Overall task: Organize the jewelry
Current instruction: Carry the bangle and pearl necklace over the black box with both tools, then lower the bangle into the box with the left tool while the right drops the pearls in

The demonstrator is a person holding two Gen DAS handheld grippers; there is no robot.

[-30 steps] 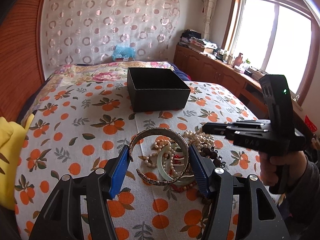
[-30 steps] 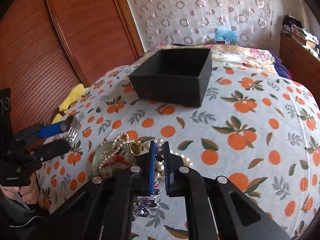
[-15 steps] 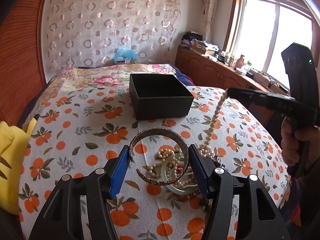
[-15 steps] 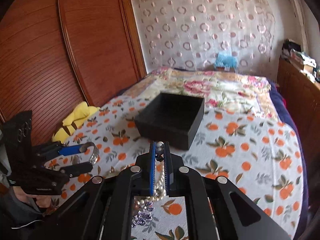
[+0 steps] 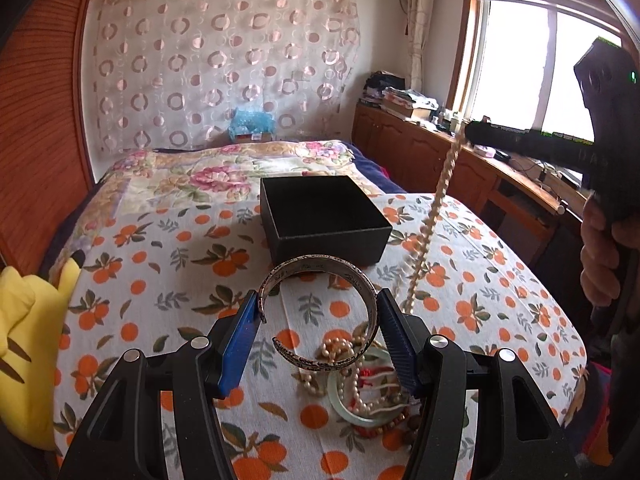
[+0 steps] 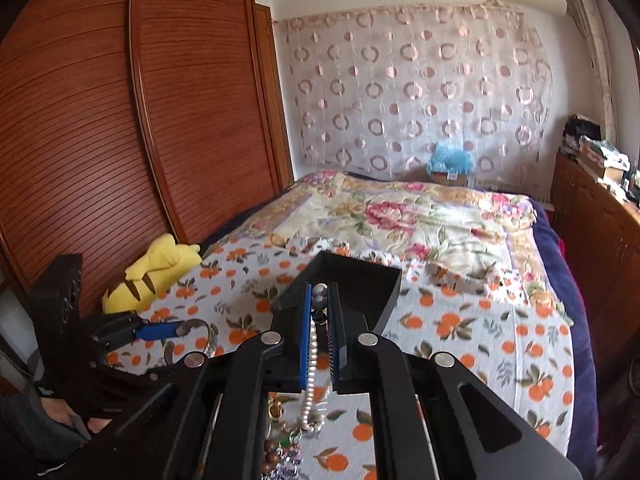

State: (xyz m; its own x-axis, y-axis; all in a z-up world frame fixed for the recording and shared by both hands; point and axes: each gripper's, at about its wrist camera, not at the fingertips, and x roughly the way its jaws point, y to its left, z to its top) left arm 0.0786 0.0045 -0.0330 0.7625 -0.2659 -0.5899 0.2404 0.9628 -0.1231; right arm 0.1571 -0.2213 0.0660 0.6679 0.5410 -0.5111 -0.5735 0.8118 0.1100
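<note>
A: On the bed, from the left wrist camera, what's the state of things?

B: The left claw is set fairly wide around one silver cuff bangle, gripping it across its width, above the orange-print sheet. One black box sits open farther up the bed, and I see nothing in it from here. Below the bangle lies the heap of jewelry: one pale green jade bangle, loose pearl strands, a reddish bead bracelet. A pearl necklace hangs taut from the right claw down to that heap.

A: And the right wrist camera?

B: The right claw is nearly closed, pinching the pearl necklace just under its two dark end beads. The strand drops to the pile below. The box lies straight ahead, partly hidden by the fingers. The left claw shows at the left with the bangle.

A: Progress?

B: Early, I'd judge. Two pieces are lifted, none boxed as far as I can see, and several remain in the heap.
</note>
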